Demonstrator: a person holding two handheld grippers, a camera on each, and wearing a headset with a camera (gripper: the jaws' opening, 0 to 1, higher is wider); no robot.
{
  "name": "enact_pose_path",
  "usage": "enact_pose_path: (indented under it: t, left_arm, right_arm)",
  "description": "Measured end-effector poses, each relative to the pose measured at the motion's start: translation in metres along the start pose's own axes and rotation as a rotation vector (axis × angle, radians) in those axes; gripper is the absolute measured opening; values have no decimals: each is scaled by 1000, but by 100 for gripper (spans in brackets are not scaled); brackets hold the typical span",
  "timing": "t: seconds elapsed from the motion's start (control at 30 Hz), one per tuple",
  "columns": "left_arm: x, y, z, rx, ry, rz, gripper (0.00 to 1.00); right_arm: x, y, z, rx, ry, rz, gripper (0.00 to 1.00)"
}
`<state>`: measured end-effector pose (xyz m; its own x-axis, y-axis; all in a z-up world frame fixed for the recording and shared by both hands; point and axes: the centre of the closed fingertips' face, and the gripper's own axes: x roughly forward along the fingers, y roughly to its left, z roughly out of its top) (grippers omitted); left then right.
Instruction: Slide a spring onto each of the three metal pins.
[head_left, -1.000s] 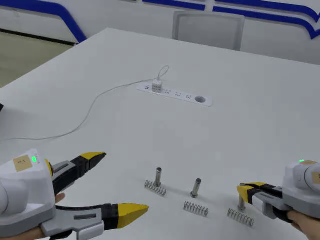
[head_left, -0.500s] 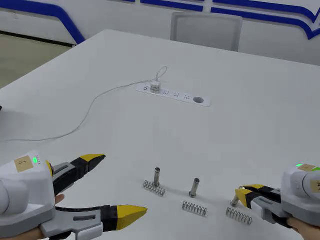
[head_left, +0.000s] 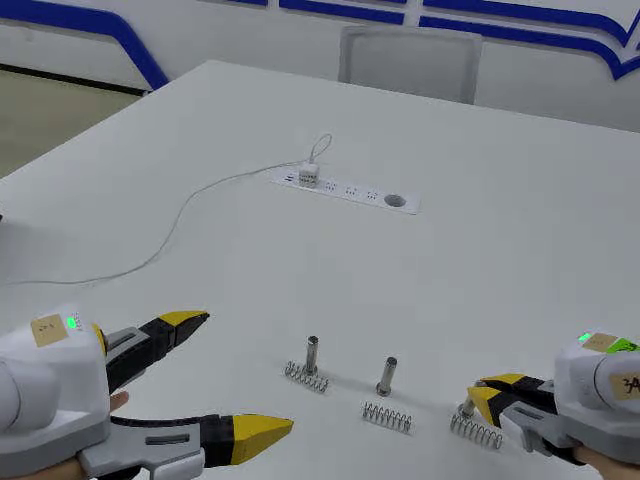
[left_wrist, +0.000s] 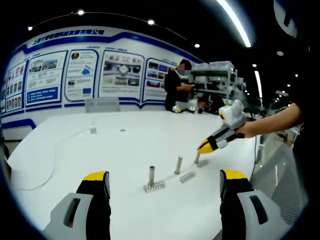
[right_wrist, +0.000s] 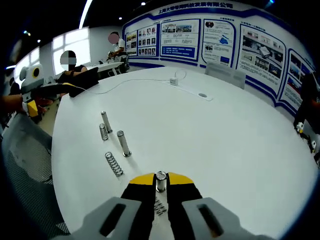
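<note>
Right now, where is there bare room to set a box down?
Bare table between the power strip and the pins, and right of the strip. The cable crosses the left side. Crowded near edge: pins, springs, open left tool, right tool shut on the right pin.

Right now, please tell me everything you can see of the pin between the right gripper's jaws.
The pin is a short, shiny grey metal cylinder with a flat round top, upright on the white table. The right gripper has its yellow jaw tips closed against its sides. It carries no spring; one spring lies beside its foot.
</note>
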<state>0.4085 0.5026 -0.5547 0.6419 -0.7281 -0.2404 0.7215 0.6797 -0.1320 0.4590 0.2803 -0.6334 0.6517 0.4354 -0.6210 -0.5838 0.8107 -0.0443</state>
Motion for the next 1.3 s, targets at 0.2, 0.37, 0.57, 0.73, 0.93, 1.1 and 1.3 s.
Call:
enact_pose_path:
  t: [0.2,0.37,0.57,0.73,0.93,1.1,1.3]
  left_arm:
    - [1,-1,-2,2,10,-6,93]
    - [1,-1,-1,-8,1,-6,94]
    - [0,0,-1,-11,-1,-2,93]
    - [0,0,-2,-7,4,-7,93]
    - [0,1,-2,-8,4,-5,93]
    - [1,0,-4,-4,10,-7,93]
    - [1,1,-5,-9,15,-4,93]
  right_arm:
    - [0,-1,0,17,10,-4,9]
    - [2,-2,1,13,17,0,9]
    - [1,-1,0,-2,32,1,9]
    - [1,0,-1,4,31,4,12]
    - [-2,-1,0,12,19,-1,15]
    - [-8,-6,-1,35,2,-7,17]
    - [-12,-10,-5,48,-15,7,19]
